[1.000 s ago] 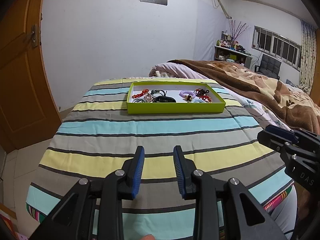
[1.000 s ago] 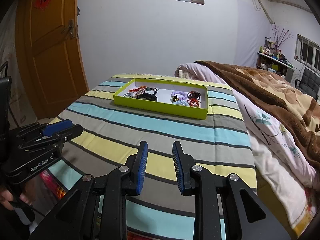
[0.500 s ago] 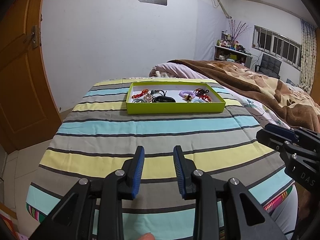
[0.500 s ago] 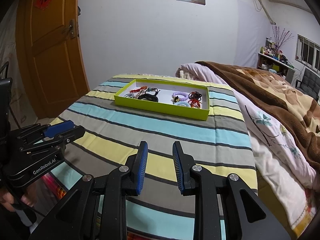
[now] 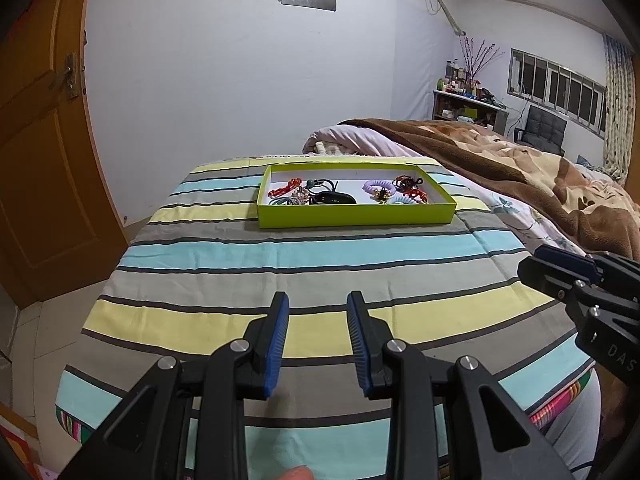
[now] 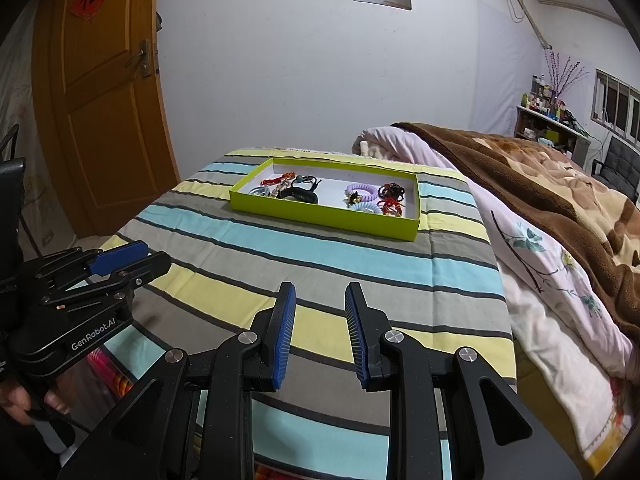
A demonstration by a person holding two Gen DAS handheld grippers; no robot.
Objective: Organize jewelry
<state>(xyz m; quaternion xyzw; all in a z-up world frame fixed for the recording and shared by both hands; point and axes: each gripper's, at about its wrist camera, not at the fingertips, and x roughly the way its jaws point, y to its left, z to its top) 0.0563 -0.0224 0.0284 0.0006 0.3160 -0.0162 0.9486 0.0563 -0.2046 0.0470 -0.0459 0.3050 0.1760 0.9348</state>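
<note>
All jewelry (image 5: 348, 195) lies inside the green tray (image 5: 356, 216) on the striped counter (image 5: 304, 252), in 2 loose clusters. Left claw (image 5: 314, 342) and right claw (image 6: 320, 334) hover apart, empty. Finished or pending: indeterminate.

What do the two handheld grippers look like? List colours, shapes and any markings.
Both the left gripper and the right gripper are matte black, angular linkage frames with silver pivot bolts and two narrow fingers faced with ribbed blue pads. The left gripper's body reads "GenRobot.AI" in white in the right wrist view; the right gripper's shows "DAS" in the left wrist view. A black cable hangs below the left gripper.
</note>
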